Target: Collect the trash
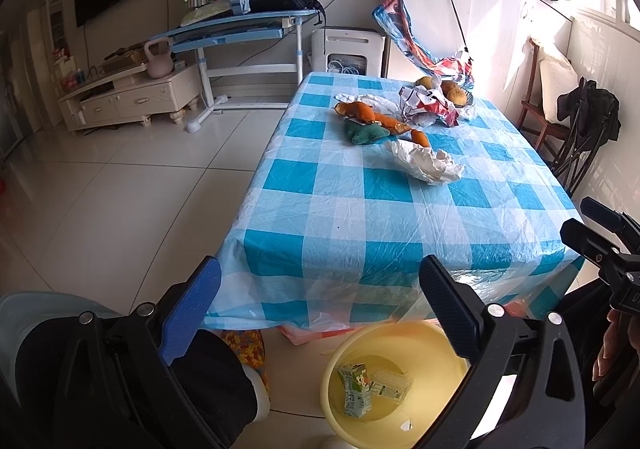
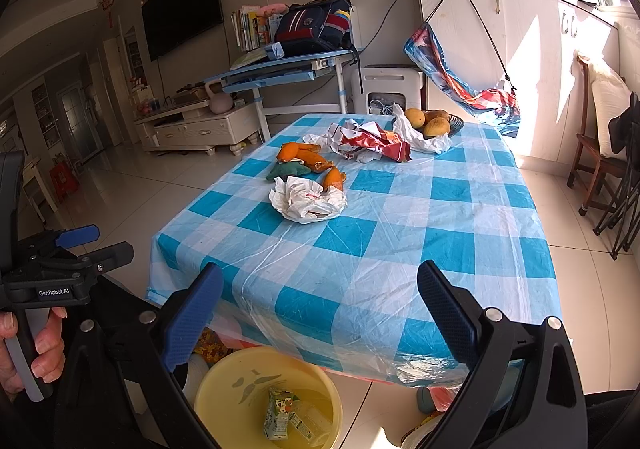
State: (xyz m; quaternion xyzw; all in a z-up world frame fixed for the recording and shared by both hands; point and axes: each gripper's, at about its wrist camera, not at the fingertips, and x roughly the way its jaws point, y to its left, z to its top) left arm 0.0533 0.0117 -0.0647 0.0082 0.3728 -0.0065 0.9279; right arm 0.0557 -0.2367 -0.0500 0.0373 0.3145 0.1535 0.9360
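Blue-and-white checked plastic tablecloth (image 1: 360,209) covers the table, wrinkled, draped over the near edge.

Left gripper (image 1: 320,305): held low at the near table edge, aimed forward over the cloth. Fingers spread wide, nothing between them. One blue pad (image 1: 192,313) on the left finger, one black pad on the right. In the right wrist view this same tool sits at far left, a hand (image 2: 36,349) wrapped round its handle.

Right gripper (image 2: 320,305): same low stance, beside the left one, also pointing across the table. Fingers wide apart, empty.

Trash on the table, toward the far half:
- one crumpled white plastic bag (image 2: 308,201), nearest the grippers
- orange peel (image 2: 312,163), a few pieces in a loose line, just behind the bag; exact count unclear
- one green lump (image 2: 290,171) touching the peel, identity unclear
- one crumpled red-and-white wrapper (image 2: 376,143) farther back, with white paper around it

Far corner: one dark bowl (image 2: 456,125) holding three yellow-orange fruits, mangoes by the look.

Floor, below the near table edge: one yellow plastic basin (image 2: 224,389). Inside it, one small drink carton (image 2: 278,413) and one clear flattened package (image 2: 312,423) lying against it. Both wrist views show the basin between the fingers, well below the tabletop.
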